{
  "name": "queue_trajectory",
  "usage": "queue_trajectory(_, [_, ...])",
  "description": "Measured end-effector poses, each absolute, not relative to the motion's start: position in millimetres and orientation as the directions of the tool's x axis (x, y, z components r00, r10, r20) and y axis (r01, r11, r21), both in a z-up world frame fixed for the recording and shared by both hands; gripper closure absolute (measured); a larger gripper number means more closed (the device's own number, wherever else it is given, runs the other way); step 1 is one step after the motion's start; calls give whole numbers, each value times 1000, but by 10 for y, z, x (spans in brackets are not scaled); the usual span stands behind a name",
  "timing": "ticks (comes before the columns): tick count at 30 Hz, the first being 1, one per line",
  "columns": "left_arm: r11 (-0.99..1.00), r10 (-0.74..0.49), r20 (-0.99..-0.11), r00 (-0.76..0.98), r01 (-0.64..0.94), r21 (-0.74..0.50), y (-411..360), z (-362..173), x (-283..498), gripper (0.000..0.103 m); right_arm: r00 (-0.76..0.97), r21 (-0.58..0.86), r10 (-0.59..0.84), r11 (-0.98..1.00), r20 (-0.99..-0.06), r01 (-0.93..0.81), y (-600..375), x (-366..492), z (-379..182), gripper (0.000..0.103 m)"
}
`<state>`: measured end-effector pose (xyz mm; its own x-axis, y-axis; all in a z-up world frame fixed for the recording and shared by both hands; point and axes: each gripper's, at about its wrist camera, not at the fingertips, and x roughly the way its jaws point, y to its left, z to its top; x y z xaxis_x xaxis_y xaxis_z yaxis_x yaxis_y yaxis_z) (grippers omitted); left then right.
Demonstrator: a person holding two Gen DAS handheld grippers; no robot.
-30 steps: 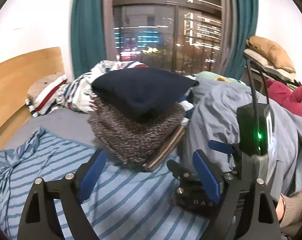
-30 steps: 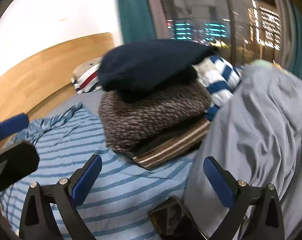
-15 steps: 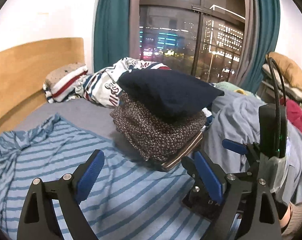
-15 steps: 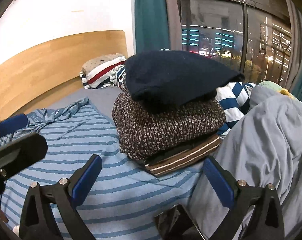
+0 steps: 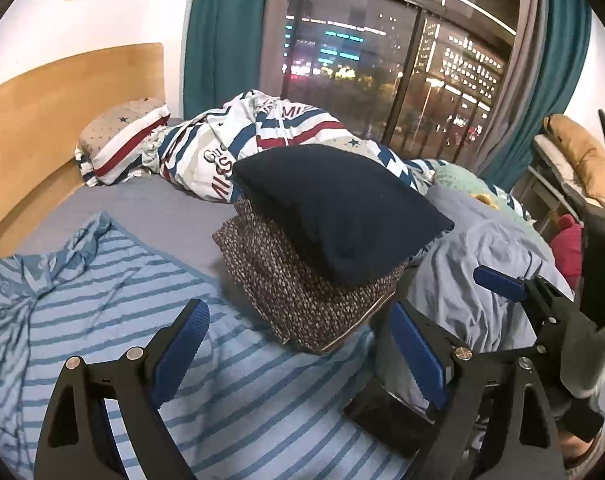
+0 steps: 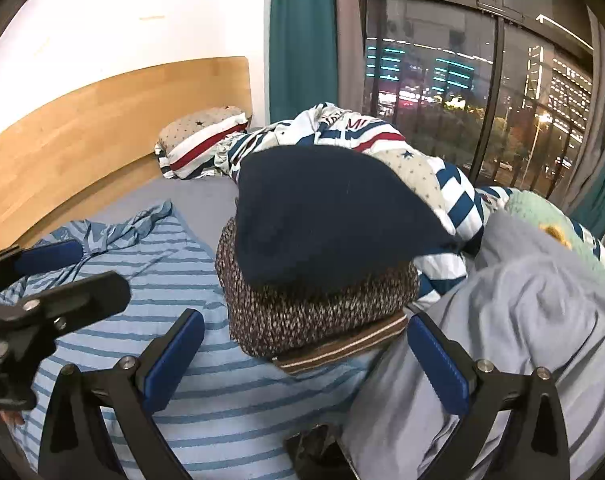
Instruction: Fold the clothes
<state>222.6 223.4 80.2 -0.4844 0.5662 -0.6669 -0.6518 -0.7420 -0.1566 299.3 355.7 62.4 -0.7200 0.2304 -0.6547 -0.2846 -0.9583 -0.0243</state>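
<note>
Hovering above the striped blue shirt (image 5: 102, 320) spread flat on the bed, left gripper (image 5: 298, 344) with jaws gaping wide, gripping nothing. Likewise the right gripper (image 6: 306, 356), spread wide and empty. Sitting straight ahead on the shirt's far edge: a pile of folded clothes (image 6: 314, 280), navy piece on top, speckled knit under it, brown striped piece at the bottom. Crowding in beside the pile: a grey duvet (image 6: 502, 320). Lying behind: rumpled patterned bedding (image 5: 262, 140) and a pillow (image 5: 118, 140) by the wooden headboard (image 5: 42, 120).
</note>
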Motion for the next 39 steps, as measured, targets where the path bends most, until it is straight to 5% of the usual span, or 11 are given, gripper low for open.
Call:
queue_trajectory(11, [-748,562,-642,-522,-652,-124,2346,789,2342,14,-696,-29,219,-961,-684,-274,3652,3000,607,0])
queue_trajectory(12, [-736,579,-636,-511,-662,-139,2334,780,2347,32,-694,-32,221,-961,-685,-274,3649,3006,593,0])
queue_trajectory(13, [-724,590,-642,-489,-672,-153,2336,769,2335,67,-692,-33,221,-961,-687,-274,3645,3013,581,0])
queue_trajectory(15, [-728,569,-682,-459,-668,-157,2355,720,2284,102,-689,-28,214,-962,-693,-271,3631,3023,561,0])
queue_trajectory(21, [-727,524,-726,-446,-678,-108,2441,613,2291,103,-695,-54,218,-967,-685,-251,3534,3016,614,0])
queue_trajectory(28, [-782,537,-713,-450,-582,-223,2252,683,1940,103,-729,-79,256,-960,-634,-269,3711,2990,682,1])
queue_trajectory(30, [-778,566,-701,-433,-561,-283,2226,698,1768,103,-743,-44,261,-953,-616,-298,3919,2939,720,16])
queue_trajectory(32, [-759,605,-685,-405,-554,-342,2294,688,1580,103,-741,9,251,-945,-623,-327,4154,2825,750,54])
queue_trajectory(39, [-678,695,-645,-317,-589,-441,2663,677,1152,103,-803,93,52,-987,-594,-133,4186,2425,721,79])
